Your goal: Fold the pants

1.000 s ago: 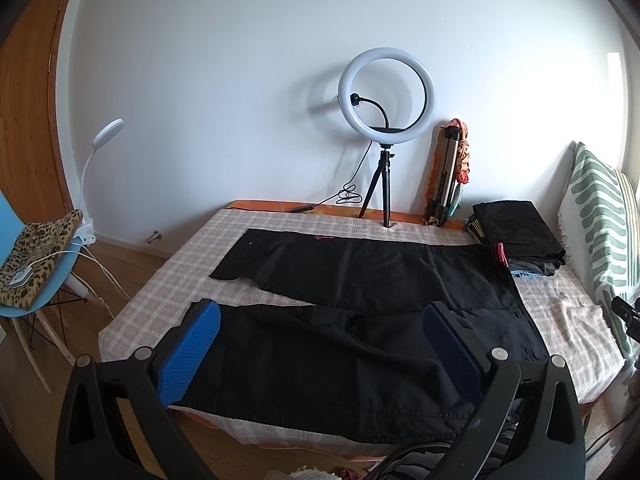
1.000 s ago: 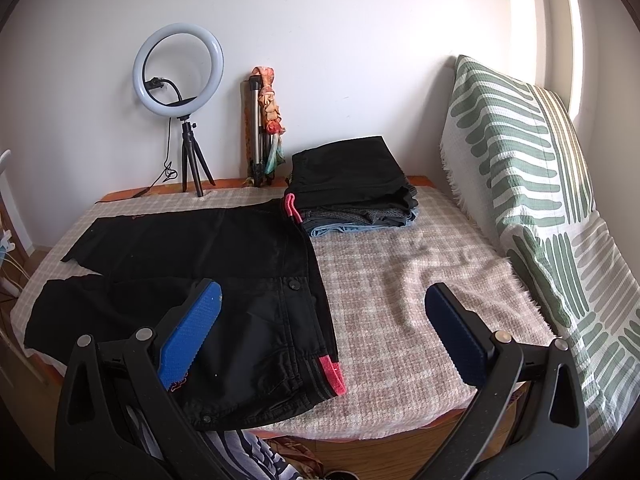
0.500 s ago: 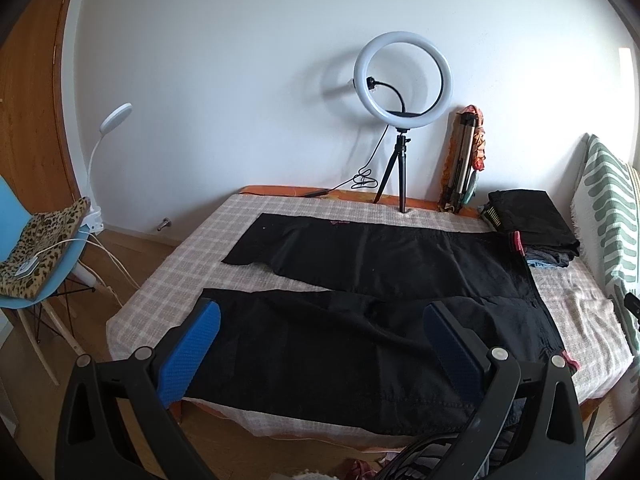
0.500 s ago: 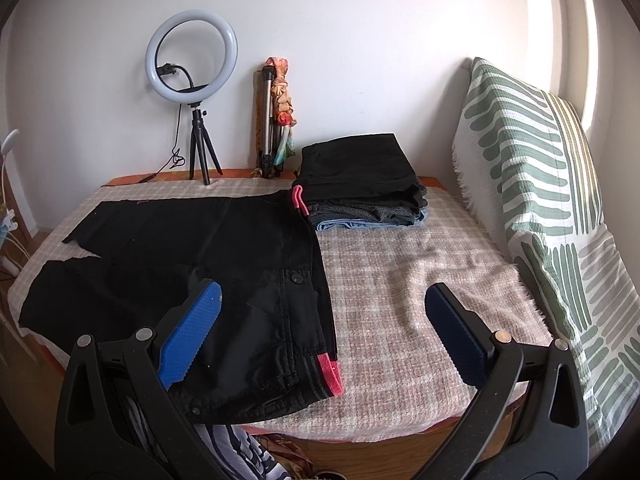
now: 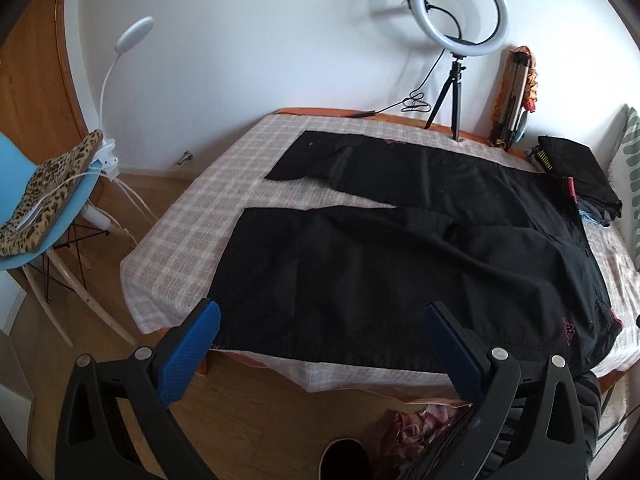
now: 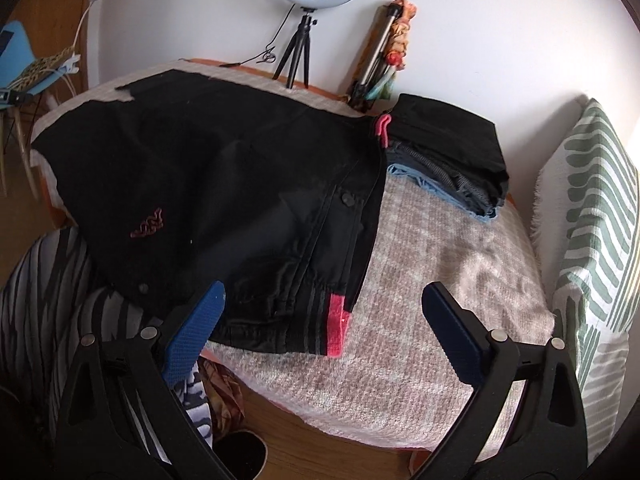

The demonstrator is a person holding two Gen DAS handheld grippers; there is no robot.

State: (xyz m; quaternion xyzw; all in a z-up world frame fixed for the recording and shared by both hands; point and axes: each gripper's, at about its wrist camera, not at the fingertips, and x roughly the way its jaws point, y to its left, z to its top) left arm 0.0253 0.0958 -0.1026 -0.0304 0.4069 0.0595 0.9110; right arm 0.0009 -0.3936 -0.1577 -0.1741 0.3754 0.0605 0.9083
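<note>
Across the checked blanket (image 5: 192, 208) on the bed lie the black pants (image 5: 400, 256), spread flat and unfolded, with two legs running toward nine o'clock and the waistband (image 6: 320, 320) with its pink tab toward three o'clock in the left wrist view. The near leg reaches the bed's front edge and hangs slightly over it.

Both tools are released. The left gripper (image 5: 320, 344) hovers with jaws wide apart over the near leg's lower edge, holding nothing. The right gripper (image 6: 324, 332) is likewise spread wide at the waistband corner, empty, and I cannot tell whether its left finger touches the cloth.

My judgement is that the risk lies in the pinch: the fabric looks thin and slick, so a jaw may close on one layer only, or catch the blanket along with it, and the fold would drag the bedding askew. A lift from two uneven points could also twist the legs.

No containers show. A stack of folded clothes (image 6: 448, 160) sits at two o'clock from the waistband, with a ring light (image 5: 460, 8) behind and a striped pillow (image 6: 592, 216) beyond.
</note>
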